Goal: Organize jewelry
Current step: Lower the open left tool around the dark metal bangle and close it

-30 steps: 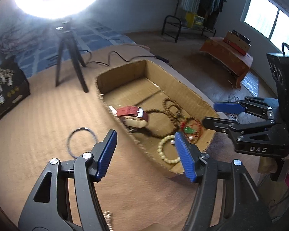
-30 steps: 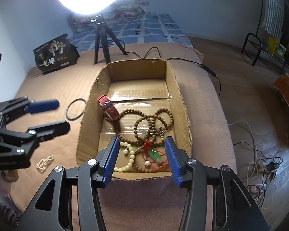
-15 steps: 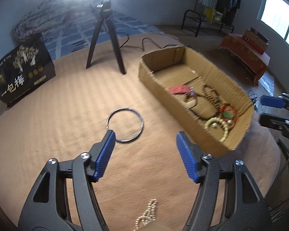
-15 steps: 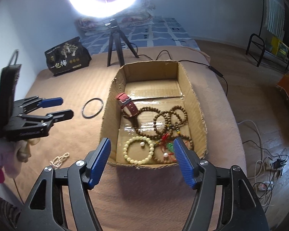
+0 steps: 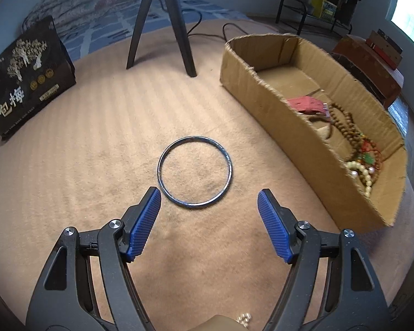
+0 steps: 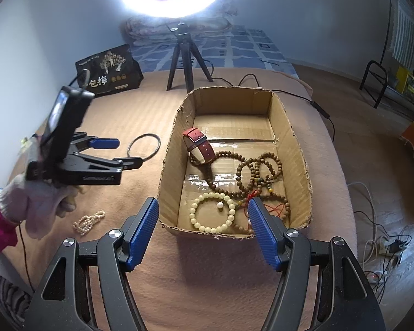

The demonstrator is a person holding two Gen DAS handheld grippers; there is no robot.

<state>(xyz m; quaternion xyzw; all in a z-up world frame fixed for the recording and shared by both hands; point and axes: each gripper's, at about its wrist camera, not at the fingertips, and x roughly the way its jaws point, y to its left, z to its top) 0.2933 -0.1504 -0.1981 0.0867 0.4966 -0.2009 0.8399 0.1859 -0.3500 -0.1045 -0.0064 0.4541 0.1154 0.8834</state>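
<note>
The left gripper [image 5: 209,202] hangs low over the tan blanket [image 5: 96,143], its blue pads spread wide with nothing between them. Just beyond its tips, at the centre of the left wrist view, lies a thin dark bangle [image 5: 195,172], flat on the blanket. A gloved hand [image 6: 34,201] with a pink sleeve holds that gripper at the left edge of the right wrist view.

The right gripper [image 6: 202,215] is also spread and empty, poised at the near end of the cardboard box [image 6: 298,149] in the middle of its frame. Inside the box lie a red-strapped watch [image 6: 198,144] at the upper left, brown wooden beads [image 6: 258,169] in the middle, and a cream bead bracelet [image 6: 212,213] at the near end. A pearl strand [image 6: 89,222] sits on the blanket at lower left, outside the box. A tripod [image 6: 185,62] and a black bag [image 6: 109,71] stand behind.
</note>
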